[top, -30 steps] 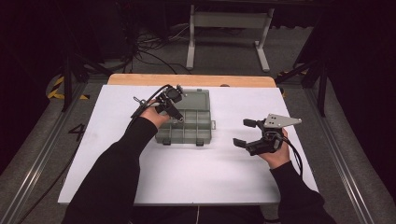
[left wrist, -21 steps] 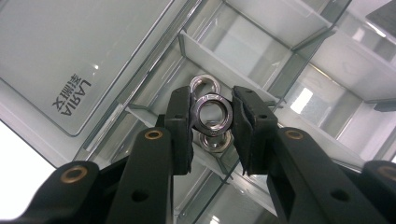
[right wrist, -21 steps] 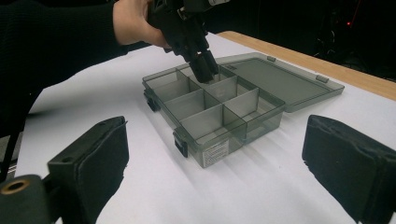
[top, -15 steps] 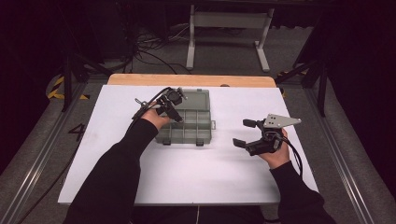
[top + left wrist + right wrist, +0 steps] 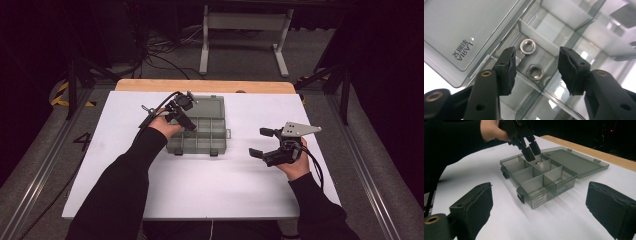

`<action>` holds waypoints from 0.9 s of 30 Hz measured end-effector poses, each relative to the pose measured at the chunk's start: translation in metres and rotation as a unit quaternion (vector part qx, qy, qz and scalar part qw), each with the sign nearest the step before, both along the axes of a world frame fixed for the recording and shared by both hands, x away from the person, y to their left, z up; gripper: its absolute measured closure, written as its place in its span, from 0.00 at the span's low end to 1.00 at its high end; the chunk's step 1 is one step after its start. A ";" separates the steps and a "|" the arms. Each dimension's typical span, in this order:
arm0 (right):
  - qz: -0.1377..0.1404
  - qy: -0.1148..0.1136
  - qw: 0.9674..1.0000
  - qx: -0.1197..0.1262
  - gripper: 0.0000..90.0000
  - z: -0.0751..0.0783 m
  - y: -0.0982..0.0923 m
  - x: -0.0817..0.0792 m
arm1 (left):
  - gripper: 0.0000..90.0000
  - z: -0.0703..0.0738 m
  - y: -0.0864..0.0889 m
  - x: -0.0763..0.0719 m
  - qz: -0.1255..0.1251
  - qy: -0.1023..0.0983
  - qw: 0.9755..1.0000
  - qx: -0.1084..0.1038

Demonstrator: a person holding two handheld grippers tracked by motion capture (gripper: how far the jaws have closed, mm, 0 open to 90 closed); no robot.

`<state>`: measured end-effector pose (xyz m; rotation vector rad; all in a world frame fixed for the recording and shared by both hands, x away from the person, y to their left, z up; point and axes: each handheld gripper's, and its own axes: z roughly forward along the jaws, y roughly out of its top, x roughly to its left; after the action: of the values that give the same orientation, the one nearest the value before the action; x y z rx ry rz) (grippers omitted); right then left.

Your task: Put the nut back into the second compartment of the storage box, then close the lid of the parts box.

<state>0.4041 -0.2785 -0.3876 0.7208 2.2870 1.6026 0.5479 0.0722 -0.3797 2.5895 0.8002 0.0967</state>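
Note:
A clear grey compartment box [image 5: 210,145] lies open on the white table, its lid [image 5: 207,104] folded back. My left gripper [image 5: 190,125] points down into a rear compartment. Its jaws have just been opening and stand apart with nothing between the pads [image 5: 509,67]. Below them two steel nuts [image 5: 527,46] [image 5: 535,71] lie on the compartment floor, and a third bit of metal peeks from behind the left pad. My right gripper [image 5: 257,142] rests open to the right of the box, facing it [image 5: 537,185]. From there the left gripper [image 5: 531,151] hangs over a shiny nut [image 5: 537,163].
The white board [image 5: 125,175] covers a wooden table whose far edge [image 5: 205,86] shows behind the box. A metal stand [image 5: 240,30] and cables lie on the floor beyond. The box's other compartments [image 5: 531,176] look bare.
The left hand has barely shifted over the box. The right gripper has kept still.

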 end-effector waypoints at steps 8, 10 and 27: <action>0.002 0.004 1.000 0.002 0.09 0.001 0.000 -0.003 | 0.45 0.024 0.013 -0.026 -0.019 -0.030 0.999 -0.033; 0.003 0.004 1.000 0.004 0.09 0.001 0.000 -0.003 | 0.45 0.030 0.017 -0.034 -0.023 -0.039 0.998 -0.045; 0.004 0.001 1.000 -0.005 0.09 0.000 0.003 -0.004 | 0.44 0.025 0.064 -0.099 -0.021 -0.067 0.992 -0.105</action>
<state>0.4005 -0.2752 -0.3873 0.7117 2.3011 1.5935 0.4492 0.1357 -0.3550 2.3724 0.6687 0.1624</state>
